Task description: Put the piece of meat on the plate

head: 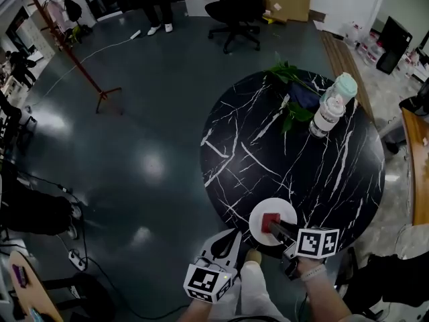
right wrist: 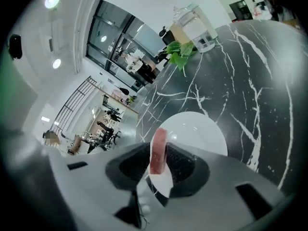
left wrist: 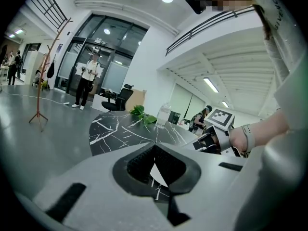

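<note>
A small red piece of meat (head: pixel 269 221) hangs just over the white plate (head: pixel 258 212), which sits near the front edge of the black marble table (head: pixel 268 146). My right gripper (head: pixel 275 225) is shut on it; in the right gripper view the pink slab (right wrist: pixel 158 150) stands upright between the pads, with the plate (right wrist: pixel 204 129) right behind it. My left gripper (head: pixel 231 237) hovers off the table's front edge, left of the plate. In its own view the left gripper (left wrist: pixel 155 150) has its jaws together and holds nothing.
A clear water bottle (head: pixel 332 106) and a leafy green sprig (head: pixel 293 89) stand at the table's far side. An office chair (head: pixel 234 9) and a red coat stand (head: pixel 74 52) are on the floor beyond. A person's hand holds the right gripper (left wrist: pixel 219 136).
</note>
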Tool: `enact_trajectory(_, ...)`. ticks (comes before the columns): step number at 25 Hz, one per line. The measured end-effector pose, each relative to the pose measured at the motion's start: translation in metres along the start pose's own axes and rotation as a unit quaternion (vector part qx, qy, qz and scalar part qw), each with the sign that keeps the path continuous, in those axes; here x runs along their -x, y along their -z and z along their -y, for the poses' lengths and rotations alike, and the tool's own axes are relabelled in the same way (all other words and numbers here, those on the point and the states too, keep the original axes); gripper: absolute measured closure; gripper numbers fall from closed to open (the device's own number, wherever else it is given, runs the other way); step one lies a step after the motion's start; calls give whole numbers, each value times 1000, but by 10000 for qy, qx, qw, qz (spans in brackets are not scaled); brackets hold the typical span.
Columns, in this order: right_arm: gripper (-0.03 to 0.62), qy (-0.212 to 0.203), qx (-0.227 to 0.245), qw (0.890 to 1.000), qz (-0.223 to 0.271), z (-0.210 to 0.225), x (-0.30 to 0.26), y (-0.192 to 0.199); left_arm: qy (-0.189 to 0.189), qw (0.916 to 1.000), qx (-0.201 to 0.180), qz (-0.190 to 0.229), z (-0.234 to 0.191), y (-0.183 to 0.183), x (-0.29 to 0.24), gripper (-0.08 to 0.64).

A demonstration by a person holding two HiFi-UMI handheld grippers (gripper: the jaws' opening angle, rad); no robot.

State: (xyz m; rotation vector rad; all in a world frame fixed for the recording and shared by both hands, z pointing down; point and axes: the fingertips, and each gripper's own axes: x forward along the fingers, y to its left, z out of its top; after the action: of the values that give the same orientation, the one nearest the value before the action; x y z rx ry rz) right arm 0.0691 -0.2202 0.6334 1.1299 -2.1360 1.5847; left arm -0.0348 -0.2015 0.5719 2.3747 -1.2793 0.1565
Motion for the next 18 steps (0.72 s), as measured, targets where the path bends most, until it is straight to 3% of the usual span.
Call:
enact_trajectory(5, 490, 374, 1036, 9938, -148, 5, 4, -7, -10, 9999, 26, 110, 0, -8, 5, 563)
enact_trajectory(11, 376, 985, 1945, 9756, 269, 11, 16, -25, -18, 9999, 63, 113, 4, -4, 15, 563)
enact_trajectory(14, 347, 1133, 2080, 9699, 568, 8, 26, -31, -32, 9999, 63, 142, 6, -5, 20, 563)
enact_trajectory(18, 337, 1024, 2147, 9677, 838, -6, 40, -30, -59, 9998, 47, 198, 7, -13, 28, 563)
